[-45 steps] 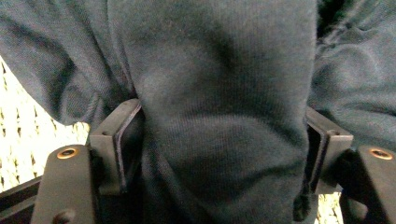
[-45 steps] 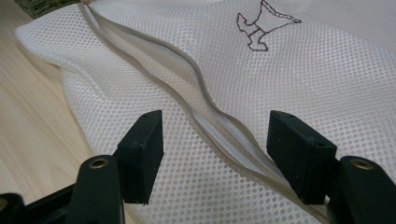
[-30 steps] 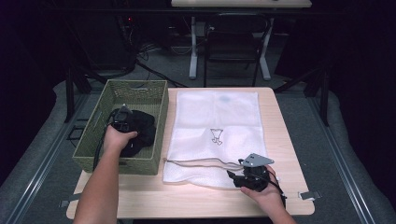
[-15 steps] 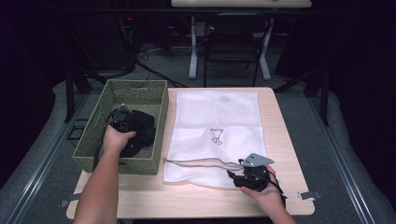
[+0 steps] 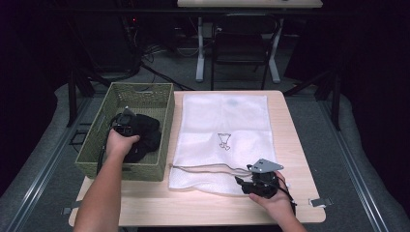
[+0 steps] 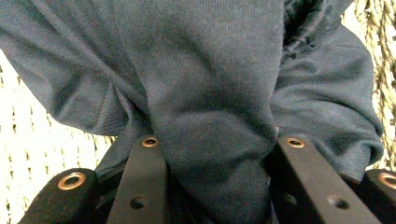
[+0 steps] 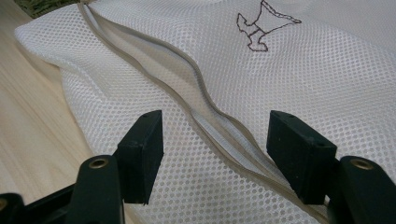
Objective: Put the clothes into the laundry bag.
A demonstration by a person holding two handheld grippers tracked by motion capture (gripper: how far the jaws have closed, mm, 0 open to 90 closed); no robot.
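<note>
Reaching into the green woven rectangular basket [image 5: 162, 104] at the left part of the light wooden table [image 5: 159, 203], the left gripper [image 5: 124, 126] stands over a dark navy knitted garment [image 5: 145, 133] that lies crumpled inside the basket. In the left gripper view, a thick fold of this garment [image 6: 210, 93] sits between the two black jaws, which are still quite wide apart; the cloth touches both of them, but I cannot tell if they already press it. The woven wall of the basket [image 6: 23, 140] is visible behind the cloth on both sides. On the right, the right gripper [image 5: 249, 186] rests at the near edge of a white rectangular mesh laundry bag [image 5: 227, 113], which lies flat on the table just beside the basket. In the right gripper view its jaws are wide open and hold nothing; they stand over the mesh bag [image 7: 327, 74], one on each side of the grey zipper line [image 7: 187, 100], which is partly unzipped and makes a narrow wavy opening. A small brown drawing [image 7: 264, 25] is printed on the bag further from the jaws. The right hand [image 5: 275, 200] of the person holds this gripper close to the near table edge, well apart from the basket.
</note>
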